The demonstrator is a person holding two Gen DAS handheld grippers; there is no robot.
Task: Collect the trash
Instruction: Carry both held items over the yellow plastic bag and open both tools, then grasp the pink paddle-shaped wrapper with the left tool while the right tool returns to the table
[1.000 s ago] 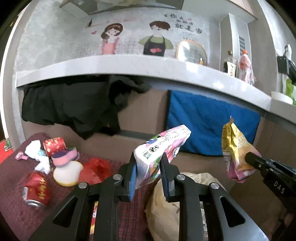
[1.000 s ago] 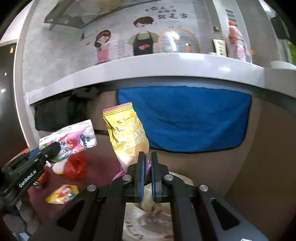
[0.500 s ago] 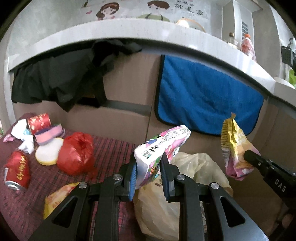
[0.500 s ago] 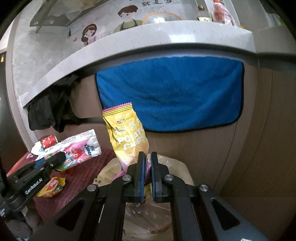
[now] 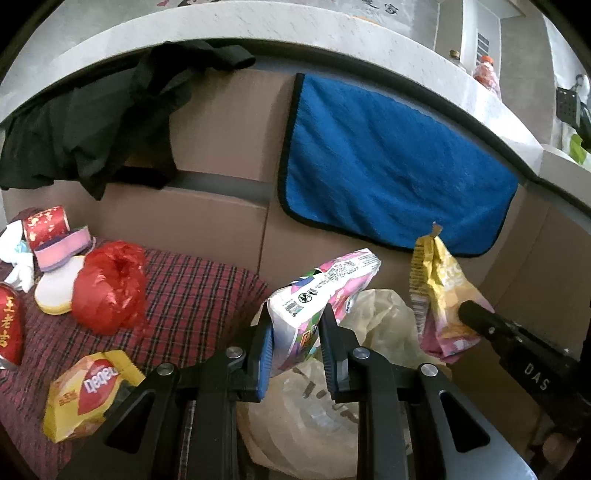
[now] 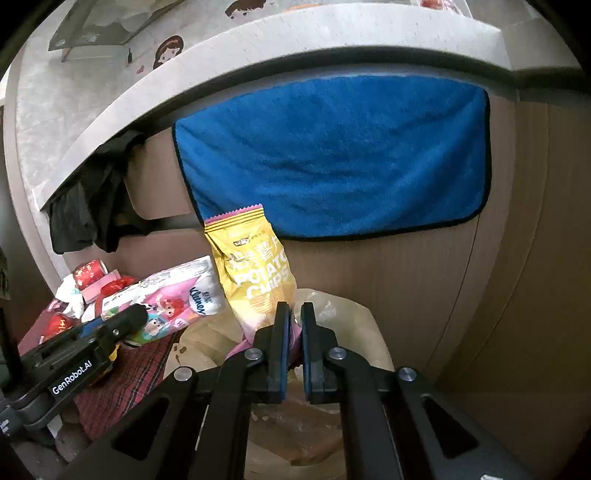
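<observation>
The left hand-held gripper (image 5: 295,332) has its 2 fingers pressed on a pink and white tissue pack (image 5: 321,288), which sticks up and to the right between them. The right hand-held gripper (image 6: 291,332) is almost fully closed and pinches the lower pink end of a yellow potato chips bag (image 6: 255,273); the bag stands upright above the fingers. Both things hang over the open mouth of a pale plastic trash bag (image 5: 384,317), which sits just beside the right edge of a surface covered with a red plaid cloth (image 5: 192,295). In the right wrist view this trash bag (image 6: 354,325) is directly under the chips bag, and the tissue pack (image 6: 173,299) is just to the left of it.

On the plaid cloth more trash lies. A crumpled red plastic bag (image 5: 109,286) is near the back edge, touching a white round pad (image 5: 55,295). A pink and purple sponge (image 5: 62,247) rests on this pad, and a red can (image 5: 46,223) stands behind it. Another red can (image 5: 9,328) lies at the left edge. A yellow snack packet (image 5: 85,395) lies at the front edge, near the left gripper body.

Behind all this, a blue towel (image 5: 391,166) and a black cloth (image 5: 96,122) hang from the edge of a grey tabletop (image 5: 258,26)
</observation>
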